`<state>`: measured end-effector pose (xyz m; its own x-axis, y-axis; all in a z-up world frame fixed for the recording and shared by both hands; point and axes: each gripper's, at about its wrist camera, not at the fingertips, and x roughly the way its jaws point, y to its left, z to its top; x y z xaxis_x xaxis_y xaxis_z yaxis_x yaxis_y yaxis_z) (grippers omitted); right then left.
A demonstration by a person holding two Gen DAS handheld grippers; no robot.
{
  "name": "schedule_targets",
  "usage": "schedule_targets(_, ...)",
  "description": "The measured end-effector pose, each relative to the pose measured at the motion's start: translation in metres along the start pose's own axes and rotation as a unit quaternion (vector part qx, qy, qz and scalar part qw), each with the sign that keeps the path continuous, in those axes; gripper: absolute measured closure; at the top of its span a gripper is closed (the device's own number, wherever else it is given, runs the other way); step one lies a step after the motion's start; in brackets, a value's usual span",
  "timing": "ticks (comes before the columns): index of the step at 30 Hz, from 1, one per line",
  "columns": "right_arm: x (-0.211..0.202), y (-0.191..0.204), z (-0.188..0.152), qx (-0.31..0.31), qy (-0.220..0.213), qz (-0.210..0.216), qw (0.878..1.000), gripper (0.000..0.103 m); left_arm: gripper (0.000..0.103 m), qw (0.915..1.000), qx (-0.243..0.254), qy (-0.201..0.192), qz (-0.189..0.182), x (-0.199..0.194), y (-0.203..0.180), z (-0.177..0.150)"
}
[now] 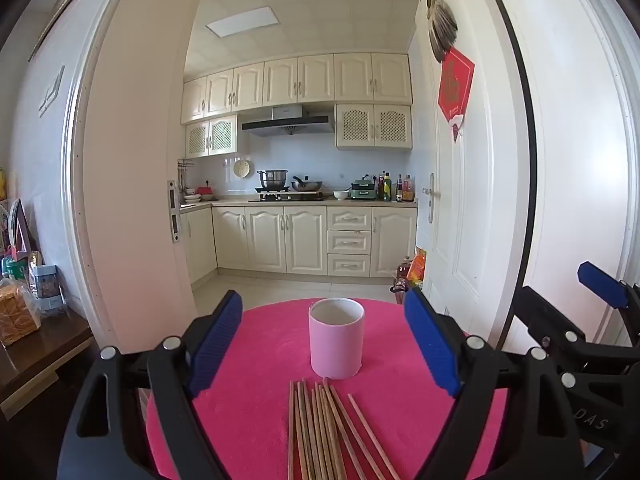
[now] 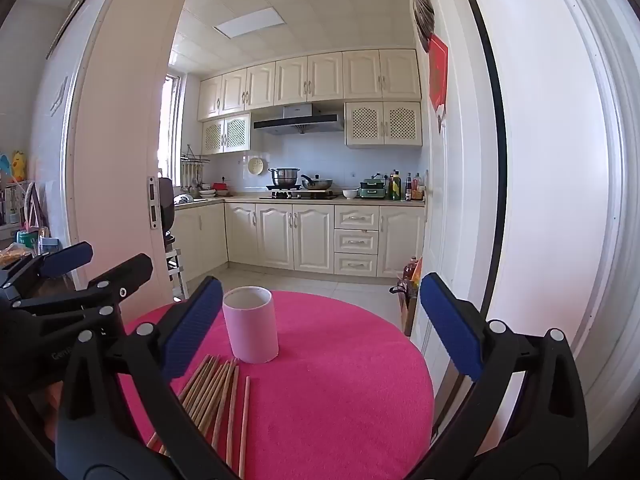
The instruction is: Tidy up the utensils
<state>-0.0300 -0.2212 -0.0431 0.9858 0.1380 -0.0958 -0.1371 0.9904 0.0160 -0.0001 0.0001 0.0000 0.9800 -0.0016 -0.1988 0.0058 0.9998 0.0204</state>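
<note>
A pink cylindrical cup (image 1: 337, 338) stands upright and empty on a round table with a magenta cloth (image 1: 256, 420). Several wooden chopsticks (image 1: 320, 432) lie in a loose bundle on the cloth just in front of the cup. My left gripper (image 1: 332, 344) is open and empty, hovering above the chopsticks with the cup between its blue pads. In the right wrist view the cup (image 2: 251, 325) and chopsticks (image 2: 216, 396) sit left of centre. My right gripper (image 2: 324, 324) is open and empty, to the right of the left gripper (image 2: 72, 276).
A dark wooden sideboard (image 1: 36, 356) with a bread bag and jars stands at the left. An open white door (image 1: 460, 200) is at the right, bottles and bags (image 1: 412, 272) at its foot. A kitchen lies beyond the table.
</note>
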Motion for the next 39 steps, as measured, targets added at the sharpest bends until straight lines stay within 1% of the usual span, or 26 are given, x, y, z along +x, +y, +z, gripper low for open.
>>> schedule_targets(13,-0.0033,-0.0026,-0.0023,0.002,0.002,0.001,1.000,0.006,0.021,1.0000,-0.001,0.002,0.000,0.0009,0.0003,-0.0034)
schedule_targets(39,0.0061,-0.0036,-0.0008,0.007,0.005,0.001,1.000,0.006,0.021,1.0000,0.000,0.006,-0.001,0.0039,-0.0026,-0.0022)
